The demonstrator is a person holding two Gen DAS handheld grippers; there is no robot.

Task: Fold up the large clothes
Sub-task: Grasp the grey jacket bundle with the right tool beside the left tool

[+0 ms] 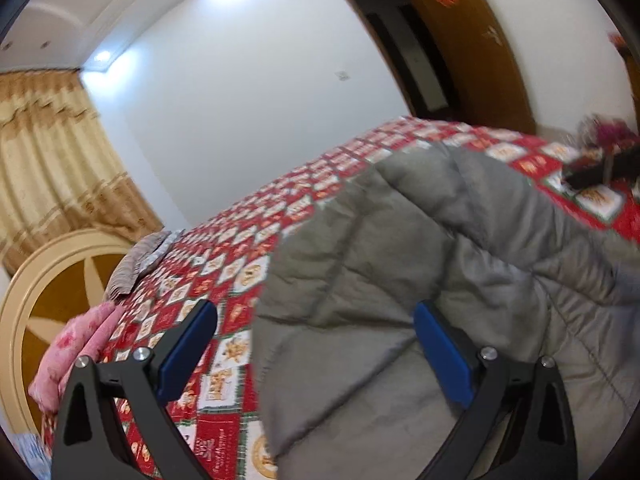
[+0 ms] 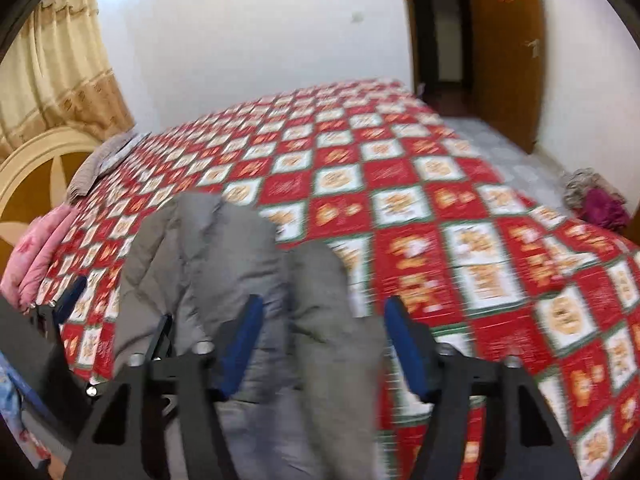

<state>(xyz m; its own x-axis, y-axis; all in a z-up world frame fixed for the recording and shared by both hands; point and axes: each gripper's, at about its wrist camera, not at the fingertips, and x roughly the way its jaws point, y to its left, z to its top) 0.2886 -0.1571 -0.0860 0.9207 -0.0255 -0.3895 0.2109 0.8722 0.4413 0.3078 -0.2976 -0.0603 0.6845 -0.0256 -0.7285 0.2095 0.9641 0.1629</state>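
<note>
Grey padded fabric covers the near side of the bed: a large quilted coat point(image 1: 420, 264) lies bunched on the red-and-white patterned bedspread point(image 2: 400, 168), with one long part, probably a sleeve point(image 2: 332, 312), reaching toward the right-hand camera.

The left gripper point(image 1: 316, 354) hovers over the coat's edge with its jaws spread wide and nothing between them. The right gripper point(image 2: 324, 344) stands above the sleeve, its jaws released; the blue pads point(image 2: 404, 344) flank the cloth without pressing on it, so nothing is held.

The fold looks barely begun, since the coat is heaped, not flat. Several risks follow from that. The slick, puffy fabric could slip out of a shallow pinch. A grip on one layer only would drag the lump sideways instead of turning it over. The sleeve hangs near the bed's edge, so a careless pull might tip weight off the mattress. A pink bundle point(image 2: 36, 252) and a grey cloth point(image 2: 100, 160) sit by the headboard, well apart from the work.
</note>
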